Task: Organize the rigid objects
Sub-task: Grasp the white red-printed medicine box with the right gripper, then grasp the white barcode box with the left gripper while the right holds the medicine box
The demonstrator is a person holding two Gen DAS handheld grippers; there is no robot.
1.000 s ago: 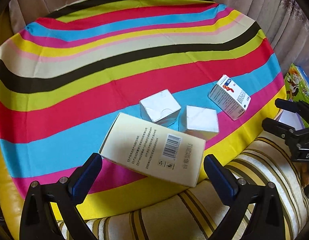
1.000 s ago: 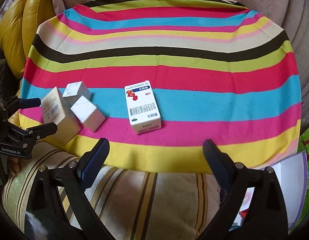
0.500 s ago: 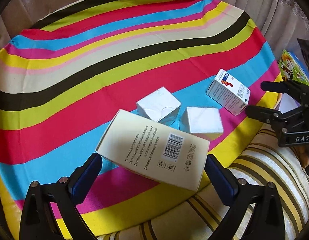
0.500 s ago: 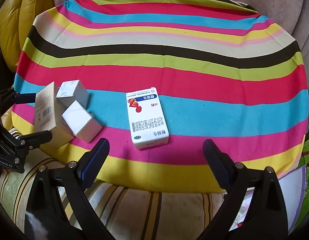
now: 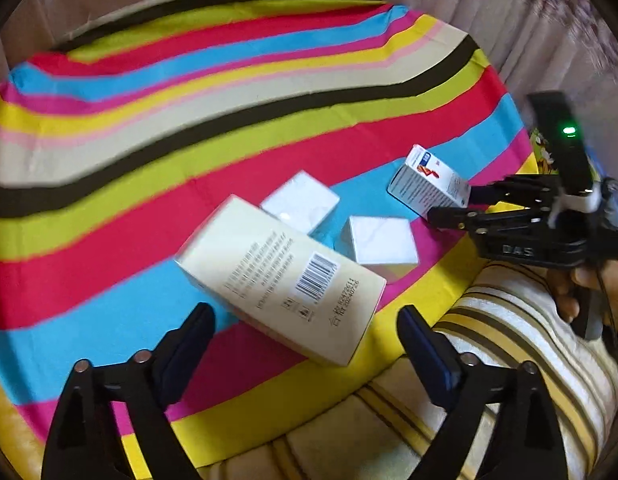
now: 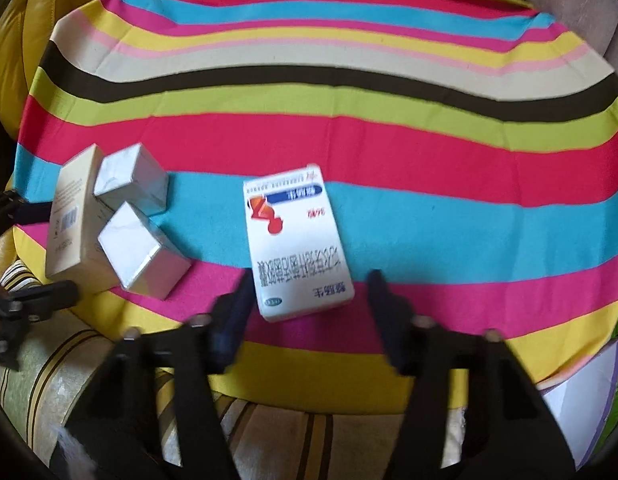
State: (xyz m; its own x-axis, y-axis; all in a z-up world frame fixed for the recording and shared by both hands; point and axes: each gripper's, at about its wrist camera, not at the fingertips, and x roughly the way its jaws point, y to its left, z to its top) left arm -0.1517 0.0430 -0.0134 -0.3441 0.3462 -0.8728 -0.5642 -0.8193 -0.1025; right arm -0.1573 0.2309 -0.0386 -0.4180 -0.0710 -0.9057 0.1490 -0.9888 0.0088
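A cream box with a barcode [image 5: 285, 276] lies on the striped cloth, its near end between the tips of my open left gripper [image 5: 305, 340]. It also shows in the right wrist view [image 6: 71, 216]. Two small white boxes [image 5: 299, 202] [image 5: 379, 240] lie just behind it. A white medicine box with a red mark [image 6: 295, 240] lies between the open fingers of my right gripper [image 6: 309, 300]. From the left wrist view the right gripper [image 5: 453, 206] straddles that box [image 5: 429, 182], not clamped.
The round striped cloth [image 6: 349, 92] covers the work surface. A striped cushion [image 5: 389, 420] lies along its near edge. A yellow cushion [image 6: 9, 52] is at the left, and a colourful book [image 6: 589, 392] at the right. Curtains hang behind.
Both grippers moved forward. The right gripper's open fingers now flank the near end of the medicine box. The left gripper came closer to the cream box. No box has moved.
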